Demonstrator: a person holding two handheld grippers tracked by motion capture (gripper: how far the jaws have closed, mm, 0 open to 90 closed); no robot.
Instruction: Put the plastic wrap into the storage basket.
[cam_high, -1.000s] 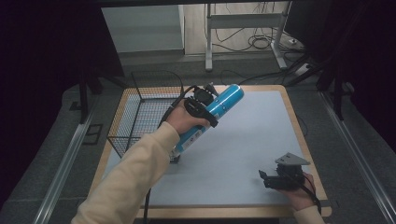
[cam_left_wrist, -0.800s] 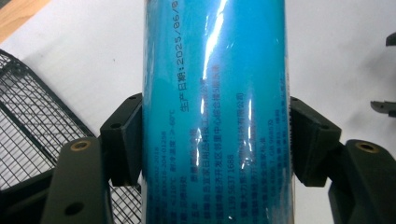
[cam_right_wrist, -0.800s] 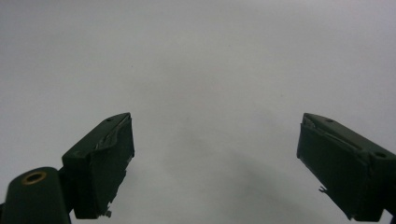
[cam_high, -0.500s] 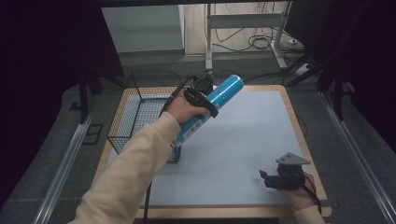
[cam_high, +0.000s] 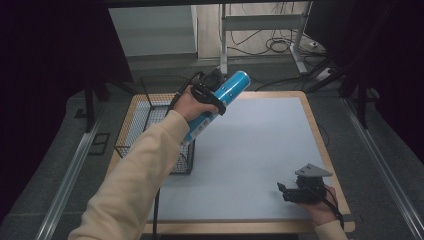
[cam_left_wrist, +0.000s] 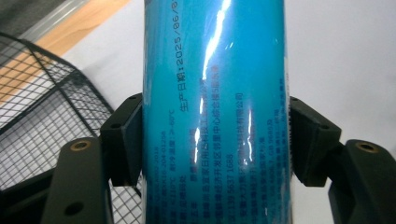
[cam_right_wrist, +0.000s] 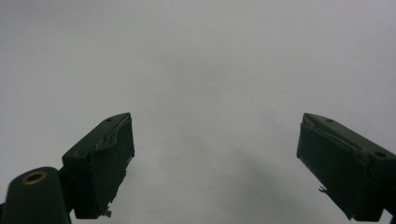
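We hold the blue can (cam_high: 220, 102) in the left gripper (cam_high: 207, 97), raised above the bench (cam_high: 260, 150) at its far left. The can is tilted: its long axis runs from the lower end, near the wire basket (cam_high: 155, 135), up and away to the right toward the top end. The basket stands just to the left of and below the can, on the left edge of the bench.

In the left gripper view, the fingers (cam_left_wrist: 123, 140) clamp the can (cam_left_wrist: 217, 112) across its width, one pad on each side of the cylinder, roughly at mid-length. The grip is firm and the can sits square between them.

The right gripper (cam_high: 300, 190) rests low at the near right of the bench, well apart from the can. Its fingers (cam_right_wrist: 100, 163) stand spread wide over bare bench surface and hold nothing.

We judge the left hand to be the working hand; the coming move turns on the can's position relative to the basket opening.
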